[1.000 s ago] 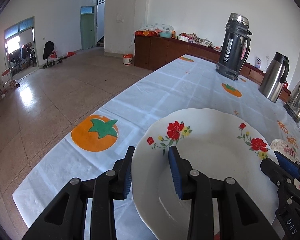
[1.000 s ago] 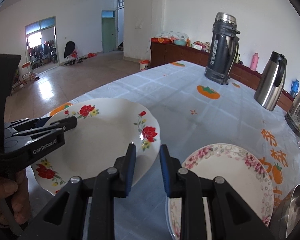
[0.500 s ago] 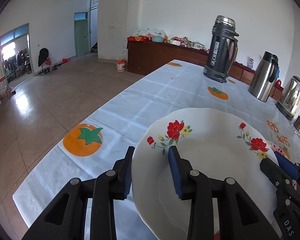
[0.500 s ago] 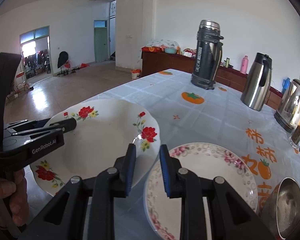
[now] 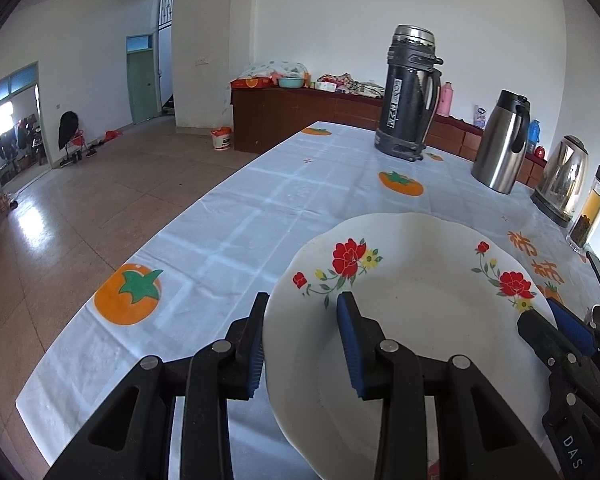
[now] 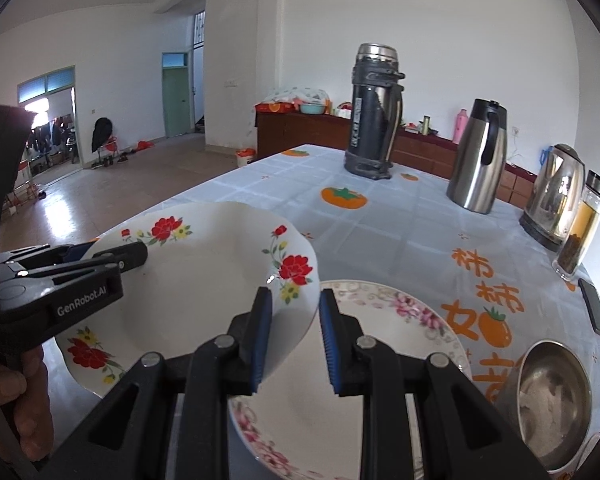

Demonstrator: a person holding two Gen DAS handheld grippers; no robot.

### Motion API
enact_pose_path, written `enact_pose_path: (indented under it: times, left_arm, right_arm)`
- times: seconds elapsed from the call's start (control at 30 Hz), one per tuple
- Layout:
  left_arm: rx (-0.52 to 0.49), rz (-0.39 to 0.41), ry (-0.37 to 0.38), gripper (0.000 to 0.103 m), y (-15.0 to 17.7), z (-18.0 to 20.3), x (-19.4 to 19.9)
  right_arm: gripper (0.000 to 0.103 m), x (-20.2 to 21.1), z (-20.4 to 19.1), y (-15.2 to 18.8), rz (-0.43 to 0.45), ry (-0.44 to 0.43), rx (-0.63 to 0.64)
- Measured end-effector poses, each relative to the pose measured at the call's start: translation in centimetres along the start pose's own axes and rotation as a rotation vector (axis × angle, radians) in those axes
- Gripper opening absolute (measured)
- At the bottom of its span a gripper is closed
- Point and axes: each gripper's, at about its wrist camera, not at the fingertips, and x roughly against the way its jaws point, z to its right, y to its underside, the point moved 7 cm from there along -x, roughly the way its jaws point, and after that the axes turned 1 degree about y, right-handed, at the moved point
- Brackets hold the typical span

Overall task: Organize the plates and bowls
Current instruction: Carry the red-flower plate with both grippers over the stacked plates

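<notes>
Left gripper [image 5: 302, 344] and right gripper [image 6: 294, 338] clamp red-flower plate [image 6: 216, 264]; pink-flower plate [image 6: 396, 320] at 4 o'clock.

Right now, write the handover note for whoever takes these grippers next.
Left gripper: shut on the red-flower plate, gripping its left rim.
Right gripper: shut on the same plate's right rim. Both carry it, tilted, off the table.
Pink-flower plate: flat on the table, partly under the held plate's right edge.
Steel bowl: on the table, right of the pink-flower plate.
Done: red-flower plate lifted.
Left: probably set it onto the pink-flower plate, release both grippers, then deal with the bowl.
</notes>
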Motion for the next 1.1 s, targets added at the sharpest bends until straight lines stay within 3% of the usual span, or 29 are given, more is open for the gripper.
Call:
enact_pose_path:
  times: [1.1]
  left_arm:
    - [-0.095,0.018,0.091,0.036,-1.2,7.3,-1.0]
  right_arm:
    - [0.024,2.0,6.2,1.4,0.041,0.136,-0.096]
